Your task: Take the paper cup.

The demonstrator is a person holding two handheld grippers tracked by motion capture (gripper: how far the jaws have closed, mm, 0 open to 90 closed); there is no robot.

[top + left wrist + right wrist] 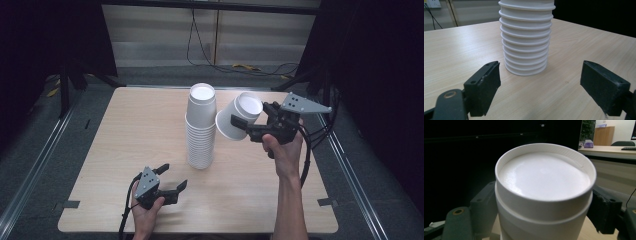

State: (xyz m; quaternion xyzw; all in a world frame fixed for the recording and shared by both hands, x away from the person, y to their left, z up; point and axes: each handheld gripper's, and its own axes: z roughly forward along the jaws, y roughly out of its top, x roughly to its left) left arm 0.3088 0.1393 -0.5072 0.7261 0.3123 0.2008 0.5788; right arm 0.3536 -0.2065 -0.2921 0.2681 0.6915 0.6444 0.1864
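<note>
So the right gripper (pixel 239 126) has its fingers clamped on the sides of a single white paper cup (pixel 239 116), held upside down and tipped, bottom end pointing up and away toward the far side. It hangs in the air just to the right of the stack of cups (pixel 201 127), close to the top of it but not touching as far as I can tell. From the right gripper view you look straight onto the cup's flat bottom (pixel 544 176), with a black finger (pixel 482 206) pressing on each side.

The stack sits upside down about mid-bench (pixel 115 165), rims down, which I guess is why the single cup is held the same way round: it can slide over the top one without being flipped.

The left gripper (pixel 171 178) is parked low at the near left edge, fingers spread apart with nothing between them, pointing at the base of the stack (pixel 526 37). My read is it's waiting there to steady the stack if needed.

Tilt probably has to come level before the cup goes on.
</note>
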